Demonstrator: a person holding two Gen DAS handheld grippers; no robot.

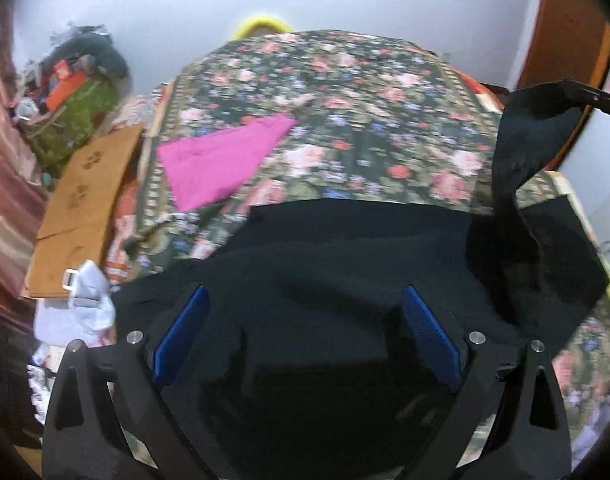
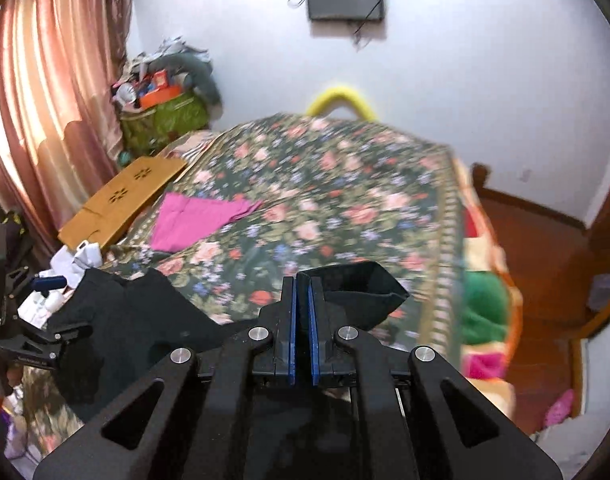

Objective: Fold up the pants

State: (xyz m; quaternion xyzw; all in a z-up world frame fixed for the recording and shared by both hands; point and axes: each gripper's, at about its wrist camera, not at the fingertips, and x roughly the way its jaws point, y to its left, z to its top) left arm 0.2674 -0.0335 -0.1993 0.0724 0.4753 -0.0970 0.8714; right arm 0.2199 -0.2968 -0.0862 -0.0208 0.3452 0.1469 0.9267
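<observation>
Black pants lie on the near part of a flowered bed cover. My left gripper is open, its blue pads spread just above the black cloth and holding nothing. My right gripper is shut on an edge of the black pants and holds that part lifted above the bed. In the left wrist view the lifted strip rises at the right to the right gripper. The left gripper's body shows at the left of the right wrist view.
A folded pink garment lies further back on the bed cover. A brown cardboard sheet and white clothes lie at the bed's left edge. A full green bag stands by the curtain. A wooden floor is to the right.
</observation>
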